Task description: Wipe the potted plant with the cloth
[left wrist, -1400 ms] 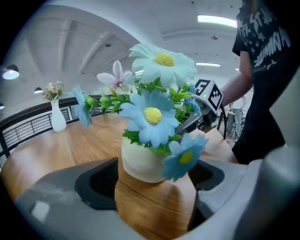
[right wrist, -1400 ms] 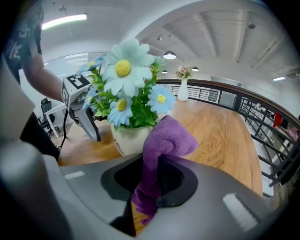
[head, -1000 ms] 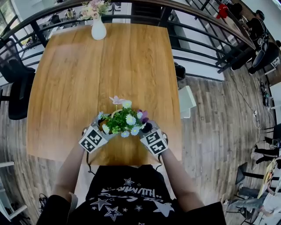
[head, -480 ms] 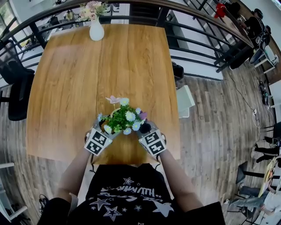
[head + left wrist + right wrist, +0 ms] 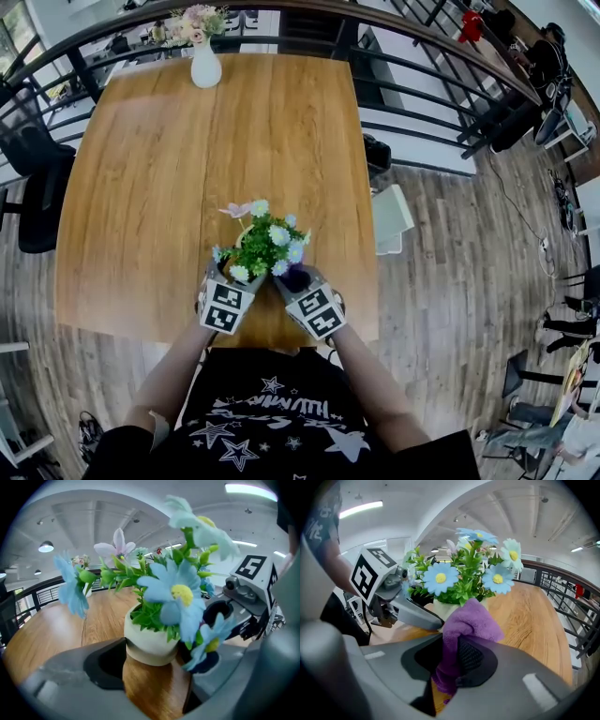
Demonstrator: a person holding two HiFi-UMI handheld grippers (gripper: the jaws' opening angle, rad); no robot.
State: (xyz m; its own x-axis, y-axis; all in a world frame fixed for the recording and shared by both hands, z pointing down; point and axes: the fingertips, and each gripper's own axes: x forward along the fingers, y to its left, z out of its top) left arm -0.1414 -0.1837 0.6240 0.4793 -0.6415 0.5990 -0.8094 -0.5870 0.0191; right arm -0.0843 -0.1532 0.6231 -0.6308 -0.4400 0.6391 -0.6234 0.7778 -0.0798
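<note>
The potted plant [image 5: 265, 246], green leaves with blue, white and pink flowers in a cream pot [image 5: 152, 644], stands near the table's front edge. My left gripper [image 5: 234, 277] is shut on the pot from the left; in the left gripper view the pot sits between the dark pads, and flowers hide the right pad. My right gripper [image 5: 292, 279] is shut on a purple cloth [image 5: 468, 623]. The bunched cloth sticks out past the jaws and touches the front of the pot, just under the leaves. Each gripper's marker cube shows in the other's view.
The wooden table [image 5: 150, 187] stretches away from me. A white vase of flowers [image 5: 206, 66] stands at its far end. A black railing [image 5: 422, 66] runs behind and to the right. A black chair [image 5: 37, 187] is at the left, a white stool [image 5: 389, 216] at the right.
The two grippers have come closer together around the plant. The left one has rolled, its cube now facing more upright. The right gripper with the cloth has shifted slightly left toward the pot.
</note>
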